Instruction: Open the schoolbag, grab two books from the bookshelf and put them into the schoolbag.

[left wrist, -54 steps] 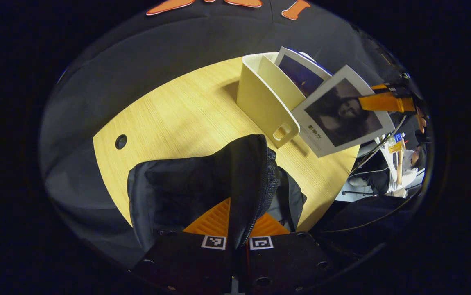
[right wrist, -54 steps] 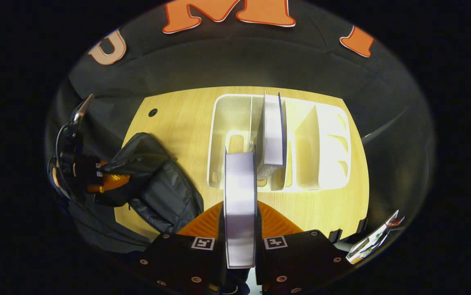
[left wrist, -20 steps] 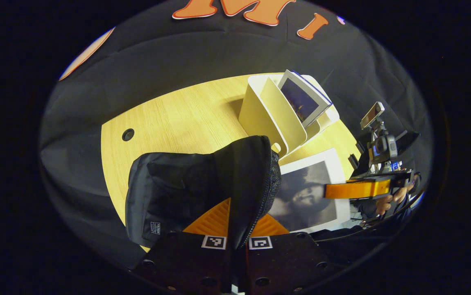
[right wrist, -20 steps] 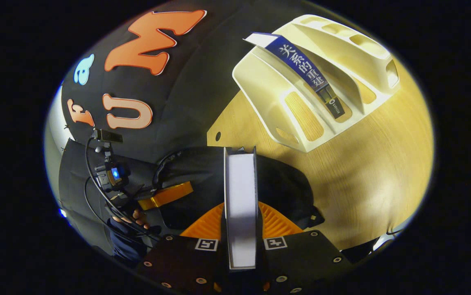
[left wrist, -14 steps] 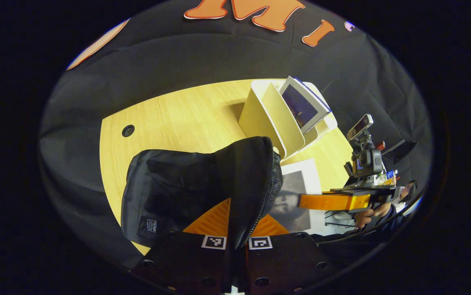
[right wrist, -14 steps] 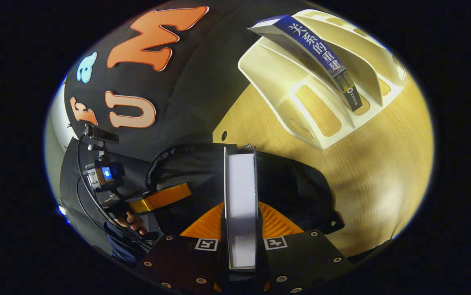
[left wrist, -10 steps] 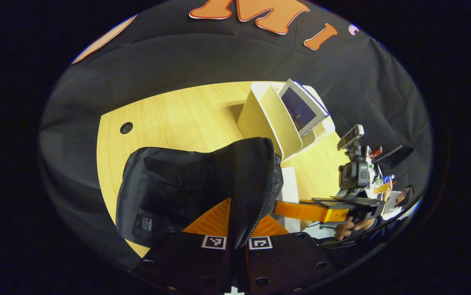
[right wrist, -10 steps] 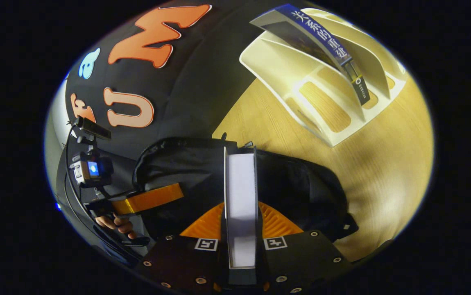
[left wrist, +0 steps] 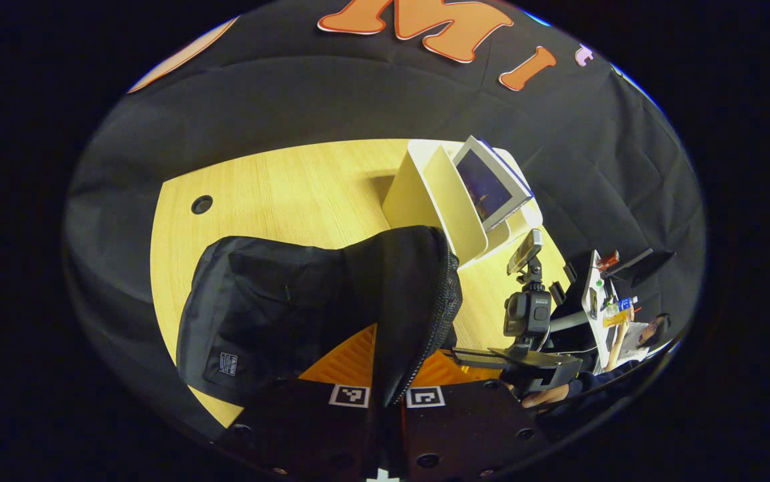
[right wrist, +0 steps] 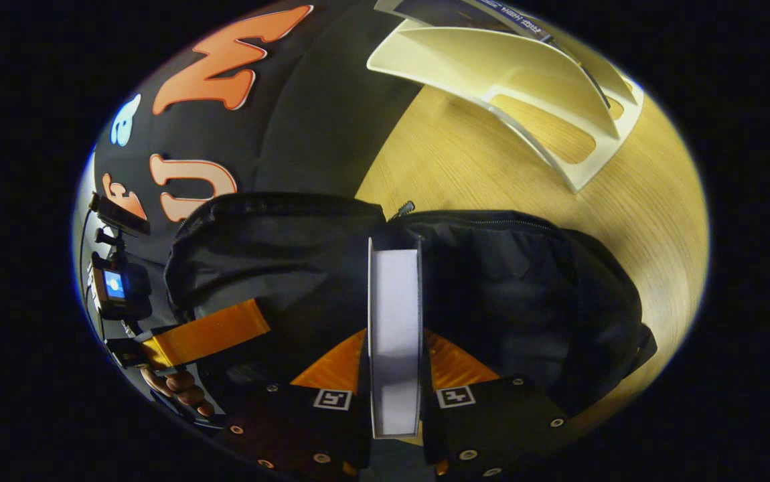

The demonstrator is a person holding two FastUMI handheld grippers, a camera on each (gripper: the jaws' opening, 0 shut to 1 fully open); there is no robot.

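The black schoolbag (left wrist: pixel 278 301) lies on the wooden table (left wrist: pixel 291 194). My left gripper (left wrist: pixel 392 361) is shut on the bag's zippered flap (left wrist: pixel 418 294) and holds it up. My right gripper (right wrist: pixel 393 348) is shut on a book (right wrist: pixel 394 314), whose white page edge faces me. The book's far end reaches into the bag's open mouth (right wrist: pixel 392 231), between the two sides of the schoolbag (right wrist: pixel 525 288). The left gripper (right wrist: pixel 224 328) shows at the left, on the raised flap. The cream bookshelf (left wrist: pixel 425 194) stands behind the bag with a second book (left wrist: pixel 489 184) leaning in it.
The bookshelf (right wrist: pixel 546 80) sits close to the bag's far side. A round cable hole (left wrist: pixel 201 204) is at the table's back left. The right gripper's body (left wrist: pixel 525 358) reaches in behind the flap. A seated person (left wrist: pixel 639 331) is beyond the table.
My right gripper has carried the book from the shelf down and across to the bag, and its far end is now in the opening. The left gripper has kept the flap raised.
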